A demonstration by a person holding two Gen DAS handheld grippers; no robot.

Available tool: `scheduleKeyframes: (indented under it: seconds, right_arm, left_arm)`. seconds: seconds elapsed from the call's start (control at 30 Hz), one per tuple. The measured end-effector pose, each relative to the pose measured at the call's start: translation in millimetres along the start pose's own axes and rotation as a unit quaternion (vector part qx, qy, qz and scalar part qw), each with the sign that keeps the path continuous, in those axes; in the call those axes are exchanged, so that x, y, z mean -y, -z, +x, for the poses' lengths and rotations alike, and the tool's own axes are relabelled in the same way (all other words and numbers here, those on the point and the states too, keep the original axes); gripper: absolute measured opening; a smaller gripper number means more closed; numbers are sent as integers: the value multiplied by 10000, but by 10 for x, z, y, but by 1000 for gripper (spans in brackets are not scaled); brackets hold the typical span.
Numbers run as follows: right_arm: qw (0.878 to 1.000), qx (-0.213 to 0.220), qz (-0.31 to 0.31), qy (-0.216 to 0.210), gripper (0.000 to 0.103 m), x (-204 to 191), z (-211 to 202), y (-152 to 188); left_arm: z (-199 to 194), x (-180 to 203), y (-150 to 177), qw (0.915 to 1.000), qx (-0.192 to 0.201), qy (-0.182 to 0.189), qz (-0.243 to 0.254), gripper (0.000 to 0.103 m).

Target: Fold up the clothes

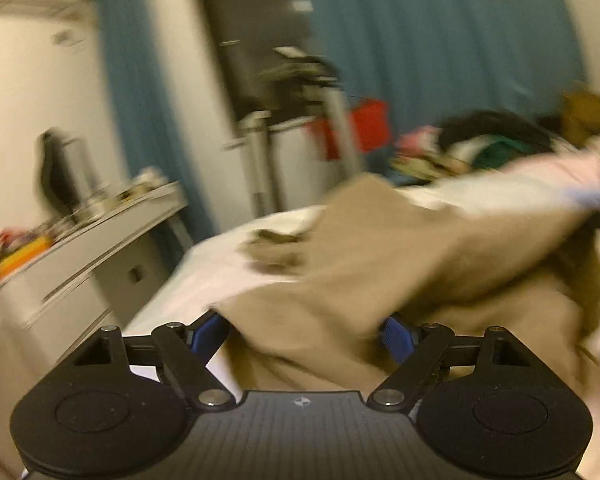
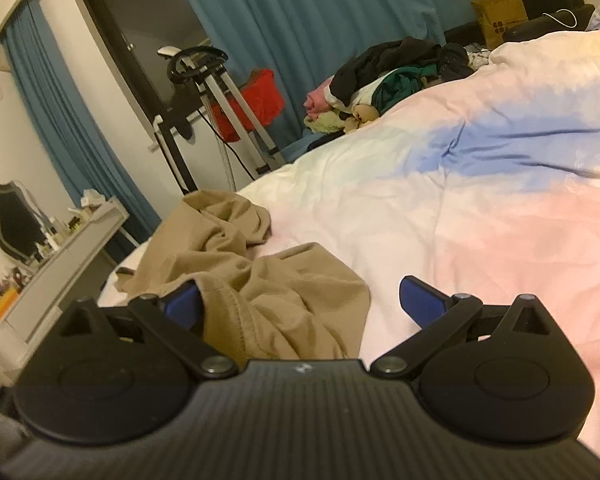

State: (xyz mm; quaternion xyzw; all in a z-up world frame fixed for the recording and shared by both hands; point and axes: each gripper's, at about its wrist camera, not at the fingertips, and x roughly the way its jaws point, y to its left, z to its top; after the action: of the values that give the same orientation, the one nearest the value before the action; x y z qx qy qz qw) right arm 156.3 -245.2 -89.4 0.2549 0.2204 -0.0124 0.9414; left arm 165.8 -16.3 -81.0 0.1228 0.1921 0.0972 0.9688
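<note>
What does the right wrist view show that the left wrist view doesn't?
Right wrist only: the brown paper bag behind the bed, and the open right gripper low over the bedding.

Left wrist only: the open left gripper, tan cloth between its fingers.

Both: the crumpled tan garment, the pastel duvet, the red cloth, teal curtains.

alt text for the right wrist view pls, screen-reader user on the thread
A crumpled tan garment lies on a pastel duvet, partly between the open jaws of the right gripper. A pile of unfolded clothes sits at the bed's far edge before teal curtains; a cluttered white dresser stands left.
</note>
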Motion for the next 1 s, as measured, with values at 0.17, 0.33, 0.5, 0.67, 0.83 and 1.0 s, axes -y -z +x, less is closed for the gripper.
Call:
scheduleKeyframes:
  seconds: [0.17,0.33,0.5,0.67,0.83,1.0]
  right_arm:
    - [9924,-745,-779,601,103,-91,193,150]
    - [9887,-730,-850,996,103,-42,153,216]
    - [9896,906,-791,791,103,-124,-344,8]
    - [9729,2042,-976,477,103,-259,-816,-98]
    - [9596,2440,-1387,197,103,-385,-1173,-62]
    - [9622,2079,-1741,232,103,-460,-1091,-68]
  left_arm:
    - [107,-218,-24,9986,-50,-256,-461,87]
    - [-37,-291,-77,9970,333,-241,-650,87]
    - [-338,-416,-194,9901,992,-253,-961,87]
    - [-743,-690,-315,9748,1430,-114,-1710,87]
    - [-1054,-978,-265,9677,1344,187,-2126,87]
    - [-841,-1084,-197,9759,520,439,-2071,87]
